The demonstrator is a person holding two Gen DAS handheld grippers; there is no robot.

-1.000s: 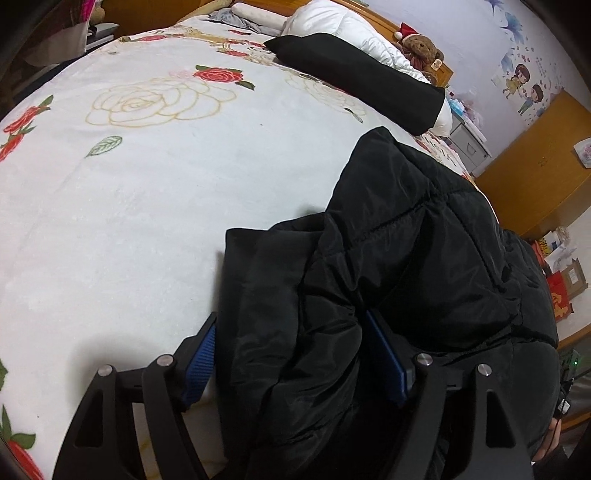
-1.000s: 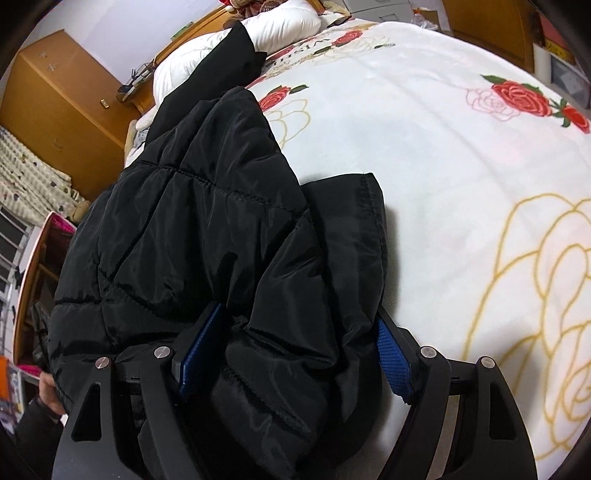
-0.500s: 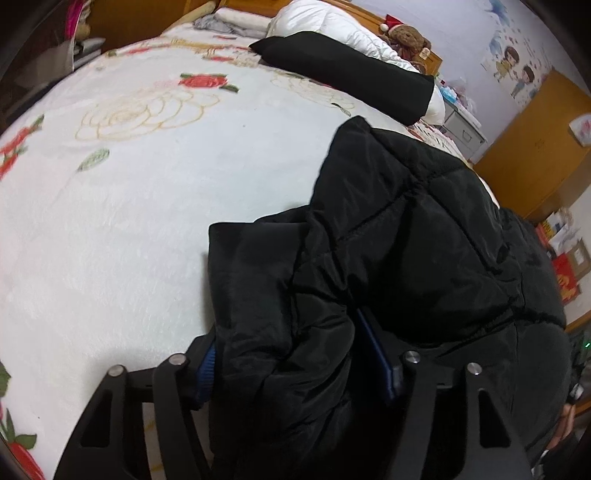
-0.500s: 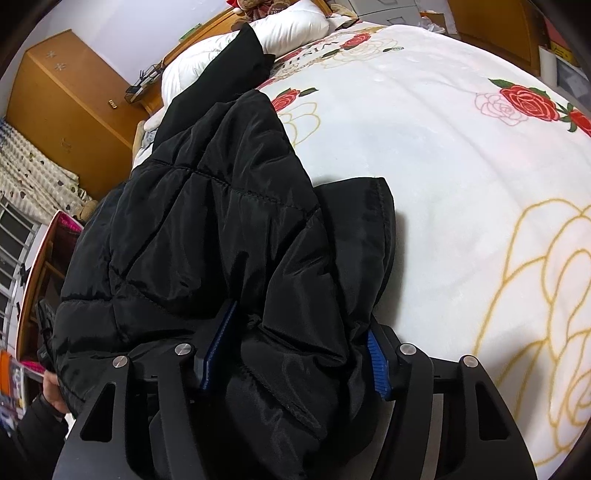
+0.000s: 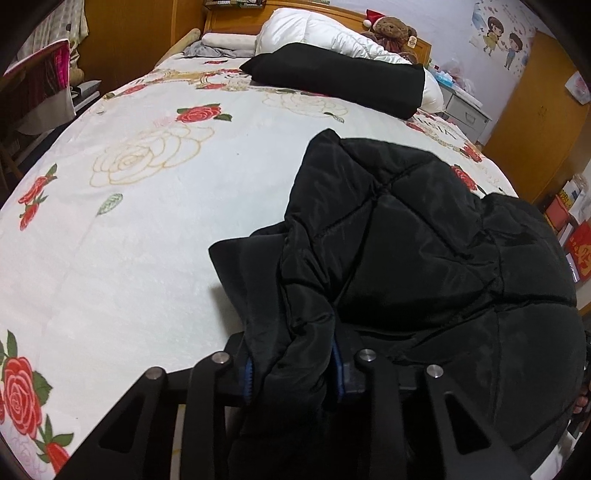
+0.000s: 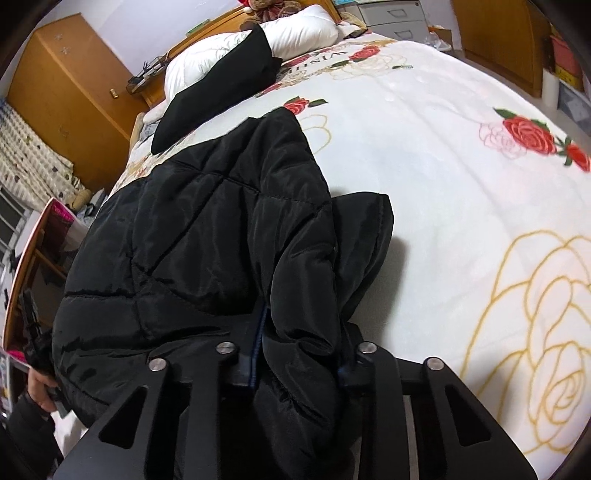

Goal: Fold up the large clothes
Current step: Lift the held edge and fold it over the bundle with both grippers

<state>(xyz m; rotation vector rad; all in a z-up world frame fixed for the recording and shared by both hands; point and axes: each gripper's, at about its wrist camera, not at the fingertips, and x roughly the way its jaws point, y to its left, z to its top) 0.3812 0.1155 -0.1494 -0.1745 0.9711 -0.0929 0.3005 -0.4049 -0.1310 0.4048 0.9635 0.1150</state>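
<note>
In the left wrist view, the left gripper (image 5: 291,373) is pinching a bunched fold of the black quilted puffer jacket (image 5: 424,258); its two blue-padded fingers (image 5: 246,376) are pressing in on the fabric from both sides, drawn close together with only the padded cloth between them. The jacket is lying on the white fleece bedspread printed with red and gold roses (image 5: 147,221), spreading away to the right toward the bed's edge, with a flat black collar or flap sticking out to the left just ahead of the gripper. Farther up the bed, a long black folded cloth (image 5: 340,77) is resting against a rolled white duvet (image 5: 325,33), and a brown teddy bear in a red Santa hat (image 5: 393,31) is sitting by the wooden headboard.

In the right wrist view, the right gripper (image 6: 301,360) is likewise clamping a thick wad of the same jacket (image 6: 207,240), its blue pads nearly buried in the folds and narrowed down around the fabric. The jacket's bulk is stretching to the left, hanging over the bed's edge, while the bedspread (image 6: 461,184) is lying bare to the right. At the lower left, a person's hand (image 6: 38,386) is showing beside the jacket's edge. An orange wooden wardrobe (image 6: 66,85) is standing beyond the bed.
</note>
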